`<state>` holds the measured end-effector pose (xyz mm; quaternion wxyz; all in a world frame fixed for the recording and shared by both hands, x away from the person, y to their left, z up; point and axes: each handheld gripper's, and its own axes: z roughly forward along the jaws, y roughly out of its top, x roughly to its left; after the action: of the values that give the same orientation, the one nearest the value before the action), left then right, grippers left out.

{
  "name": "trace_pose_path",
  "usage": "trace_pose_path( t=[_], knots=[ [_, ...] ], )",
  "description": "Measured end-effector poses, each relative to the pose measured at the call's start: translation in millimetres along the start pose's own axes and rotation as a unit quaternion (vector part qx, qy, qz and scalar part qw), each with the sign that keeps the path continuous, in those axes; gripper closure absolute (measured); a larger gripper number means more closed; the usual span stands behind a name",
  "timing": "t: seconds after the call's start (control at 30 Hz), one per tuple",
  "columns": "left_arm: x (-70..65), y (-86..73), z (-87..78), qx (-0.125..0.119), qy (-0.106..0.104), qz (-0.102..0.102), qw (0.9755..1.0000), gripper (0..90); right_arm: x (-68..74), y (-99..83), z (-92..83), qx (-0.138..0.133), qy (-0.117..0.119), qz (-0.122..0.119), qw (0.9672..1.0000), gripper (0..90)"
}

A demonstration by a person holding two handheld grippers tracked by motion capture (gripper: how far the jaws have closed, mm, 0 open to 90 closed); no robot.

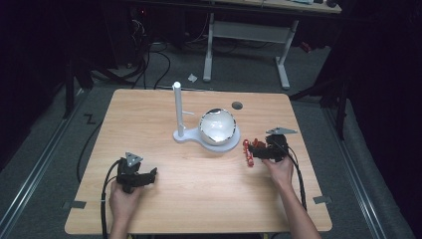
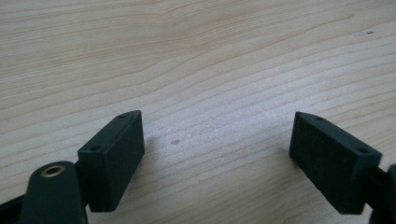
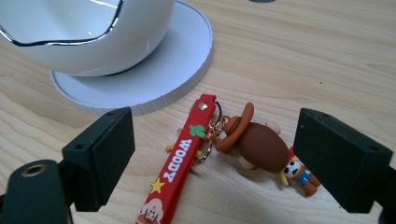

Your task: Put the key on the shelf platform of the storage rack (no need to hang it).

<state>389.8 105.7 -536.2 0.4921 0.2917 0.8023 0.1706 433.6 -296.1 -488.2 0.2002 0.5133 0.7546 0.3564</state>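
Lying at lower centre of the right gripper view, the red keychain strap (image 3: 180, 161) runs lengthwise between the right gripper's (image 3: 212, 161) wide-open, empty jaws, its brown figure (image 3: 261, 144) alongside.

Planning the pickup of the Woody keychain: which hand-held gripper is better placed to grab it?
Right. The right hand-held gripper stands open with the keychain lying between its jaws beside the white bowl. The left hand-held gripper is open over bare table.
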Motion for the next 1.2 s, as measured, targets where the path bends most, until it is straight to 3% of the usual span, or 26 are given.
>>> trace_pose_path(
  t=[0.1,0.37,0.87,1.07,1.13,1.2],
  knots=[
    [0.1,0.0,0.0,0.0,0.0,0.001,1.0,18.4,-1.5,0.8,6.7,-0.002,-0.002,-0.002,1.0,10.3],
    [0.0,0.0,0.0,0.0,0.0,0.0,1.0,18.4,-8.6,-5.3,25.8,0.022,-0.002,0.011,0.9997,9.4],
    [0.0,0.0,0.0,0.0,0.0,0.0,1.0,18.4,-12.7,-12.3,45.1,0.041,-0.014,0.001,0.9991,7.0],
    [0.0,0.0,0.0,0.0,0.0,0.0,1.0,18.4,-13.1,-10.7,44.9,0.053,-0.035,-0.011,0.9979,18.1],
    [-0.1,0.0,0.0,0.0,0.0,-0.001,1.0,18.4,-13.0,-8.6,43.0,0.06,-0.038,-0.018,0.9973,29.7],
    [0.0,0.0,0.0,0.0,0.0,0.0,1.0,18.3,-13.2,-8.4,42.0,0.061,-0.038,-0.018,0.9973,32.9]
  ],
)
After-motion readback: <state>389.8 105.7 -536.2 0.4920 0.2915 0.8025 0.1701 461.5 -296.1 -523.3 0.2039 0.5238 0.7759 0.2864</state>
